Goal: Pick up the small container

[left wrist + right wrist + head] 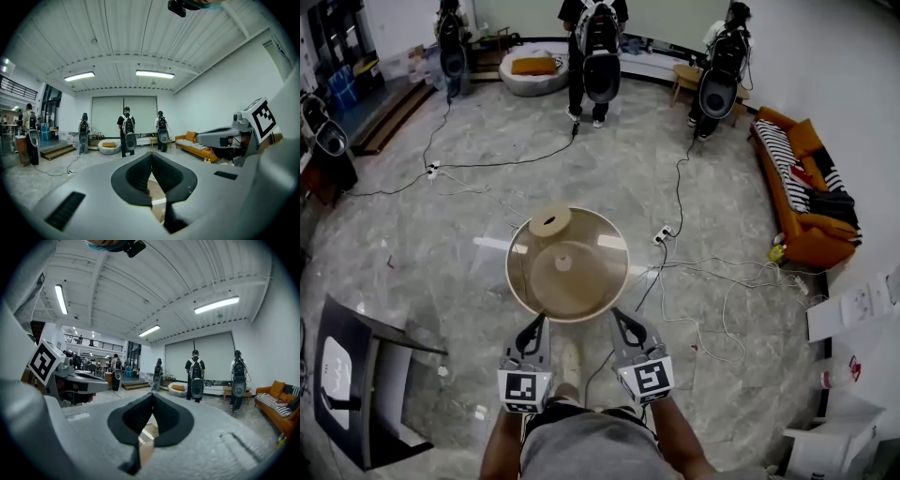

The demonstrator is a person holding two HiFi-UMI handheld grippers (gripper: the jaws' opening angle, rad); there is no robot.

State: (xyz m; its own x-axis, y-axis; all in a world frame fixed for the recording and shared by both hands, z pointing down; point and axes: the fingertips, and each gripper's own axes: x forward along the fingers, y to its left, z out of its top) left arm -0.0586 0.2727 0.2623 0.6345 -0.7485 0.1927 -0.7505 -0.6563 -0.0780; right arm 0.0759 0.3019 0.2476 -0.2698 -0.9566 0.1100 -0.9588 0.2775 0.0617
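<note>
A small round tan container point(550, 221) sits on the far left rim of a round glass table point(609, 246) in the head view. Both grippers hover side by side at the table's near edge, pointing forward and apart from the container. My left gripper point(535, 325) is shut with nothing between its tips, and so is my right gripper point(620, 321). In the left gripper view the left gripper's point(151, 154) tips meet, with the right gripper's body point(229, 138) at the side. The right gripper view shows the right gripper's point(152, 395) tips pressed together. Neither gripper view shows the container.
Three people with backpacks point(600, 56) stand at the far side of the room. An orange sofa point(802, 192) lines the right wall. Cables and a power strip point(662, 235) cross the marble floor. A dark chair point(356, 380) stands at my left, and a white box point(825, 441) at my right.
</note>
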